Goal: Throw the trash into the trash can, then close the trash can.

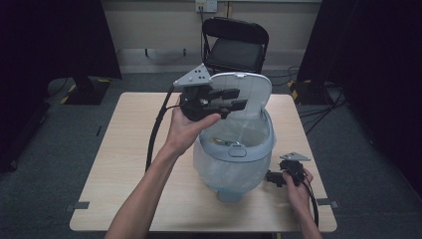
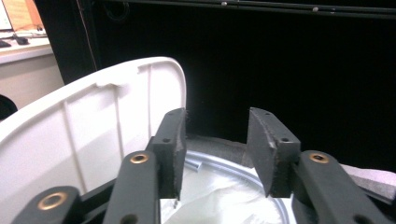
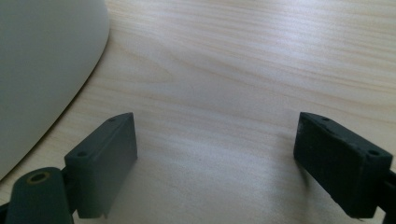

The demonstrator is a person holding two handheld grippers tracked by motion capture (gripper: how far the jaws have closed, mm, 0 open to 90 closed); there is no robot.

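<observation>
The left gripper (image 1: 238,98), jaws spread and empty, is best aligned beside the bin lid (image 1: 247,92) before closing; right gripper (image 1: 276,178) jaws spread.

A table (image 1: 129,164) stands in the middle of the room, with a chair (image 1: 235,46) behind its far edge. A bin (image 1: 234,154) sits on the table, right of centre, its lid (image 1: 249,92) raised upright at the back and a bag (image 1: 219,169) lining the inside. The left gripper (image 1: 234,99) hangs above the bin's opening, just in front of the lid, jaws apart with nothing between them. The right gripper (image 1: 272,178) rests on the table just right of the bin, near the front edge.
</observation>
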